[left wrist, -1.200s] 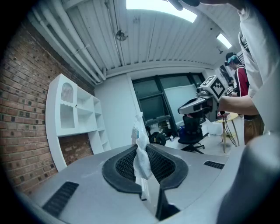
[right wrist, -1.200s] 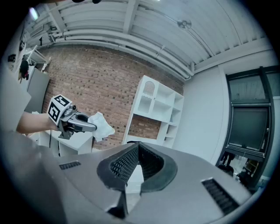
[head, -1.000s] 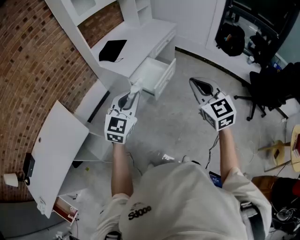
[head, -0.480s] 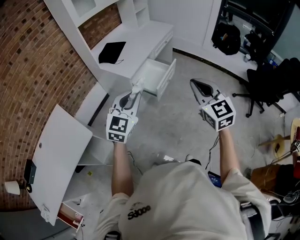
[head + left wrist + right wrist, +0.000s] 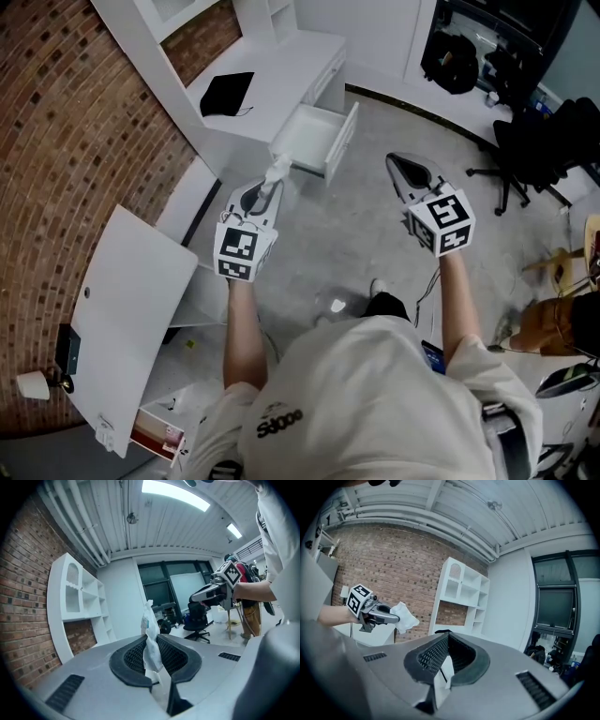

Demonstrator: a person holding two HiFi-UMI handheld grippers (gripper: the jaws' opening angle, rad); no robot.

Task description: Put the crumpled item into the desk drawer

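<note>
A crumpled white tissue [image 5: 277,172] sticks out of my left gripper [image 5: 269,186], whose jaws are shut on it; the same crumpled tissue [image 5: 151,641] stands up between the pads in the left gripper view, and shows as a white wad [image 5: 404,617] at the left gripper [image 5: 386,616] in the right gripper view. The white desk [image 5: 272,80] stands ahead against the brick wall, its drawer [image 5: 314,141] pulled open a little beyond the tissue. My right gripper [image 5: 401,169] hovers over the floor to the right, jaws shut with nothing between them [image 5: 444,665].
A black cloth [image 5: 225,95] lies on the desk top. A white panel [image 5: 127,319] leans at the left by the brick wall. A black office chair [image 5: 534,159] and dark equipment stand at the right and back. White shelves [image 5: 461,599] rise above the desk.
The desk and open drawer have shifted slightly up and right in the head view as the person moves. Both grippers hold the same pose, tissue still gripped.
</note>
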